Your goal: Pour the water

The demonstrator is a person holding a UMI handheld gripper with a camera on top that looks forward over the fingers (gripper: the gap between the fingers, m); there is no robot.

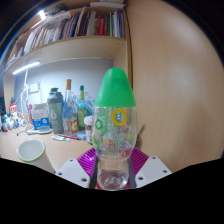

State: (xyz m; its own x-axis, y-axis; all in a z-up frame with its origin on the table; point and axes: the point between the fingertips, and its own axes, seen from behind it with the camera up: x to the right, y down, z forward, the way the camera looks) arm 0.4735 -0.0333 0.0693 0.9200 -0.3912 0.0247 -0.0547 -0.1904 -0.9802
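The gripper (111, 168) is clamped on a bottle (111, 135) — clear, patterned, with a green cap (115, 88) — held upright between the pads (90, 158). The bottle looks lifted off the desk (20, 150). The cap is on and nothing is tilted, so pouring seems not yet begun. A bowl (31, 150) sits ahead to the left, possibly the target — I cannot tell.

Tongs (113, 170): two white fingers (72, 170), angular, flat-faced. Magenta pads (90, 157) on inner faces. No skin or sleeve visible.
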